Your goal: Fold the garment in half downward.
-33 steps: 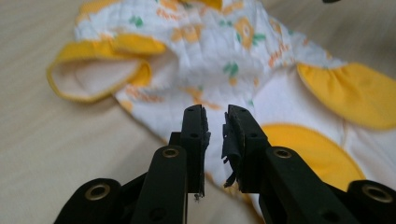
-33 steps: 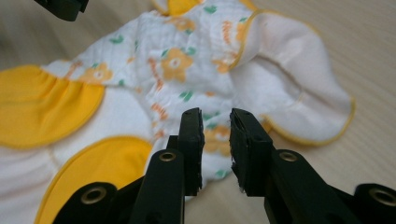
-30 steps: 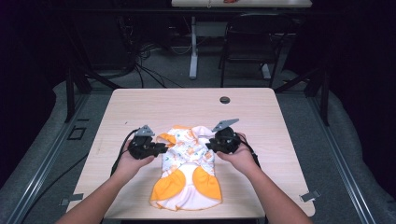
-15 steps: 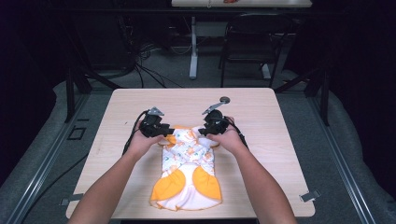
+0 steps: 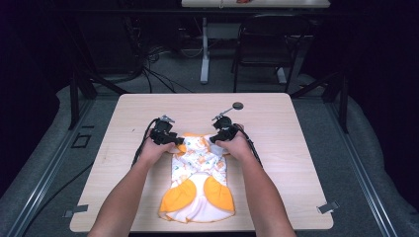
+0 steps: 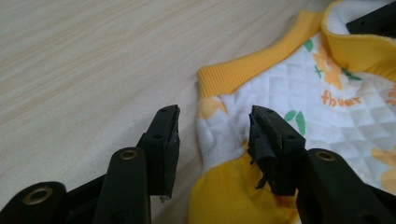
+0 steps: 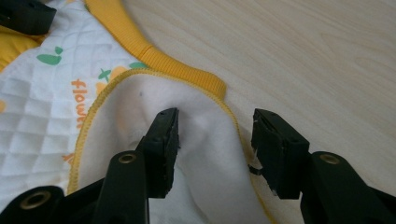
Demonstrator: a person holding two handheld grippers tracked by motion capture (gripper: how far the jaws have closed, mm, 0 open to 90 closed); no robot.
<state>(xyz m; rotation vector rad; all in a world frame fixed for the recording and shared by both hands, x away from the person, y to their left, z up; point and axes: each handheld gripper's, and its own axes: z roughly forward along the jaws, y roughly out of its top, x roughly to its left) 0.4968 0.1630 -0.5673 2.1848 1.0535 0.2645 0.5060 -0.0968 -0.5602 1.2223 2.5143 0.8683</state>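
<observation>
Garment hem: the baby garment (image 5: 197, 182) lies flat on the surface (image 5: 296, 148), its orange-lined lower end nearest the person, so the far end is free to be worked.
Folded sides: both side flaps lie turned in over the middle, which looks like a fold in progress.
Left gripper (image 6: 212, 135): released, jaws spread astride the quilted edge just below the yellow ribbed band (image 6: 243, 74), likely placed to pinch that corner.
Right gripper (image 7: 215, 135): released too, jaws apart over the white fleece inner side (image 7: 140, 112), one jaw on the fabric and one beyond the stitched edge.
Both hands: set at the garment's far corners, matched for a two-handed lift or fold.
Far edge: a small dark disc (image 5: 238, 105) sits well apart.
</observation>
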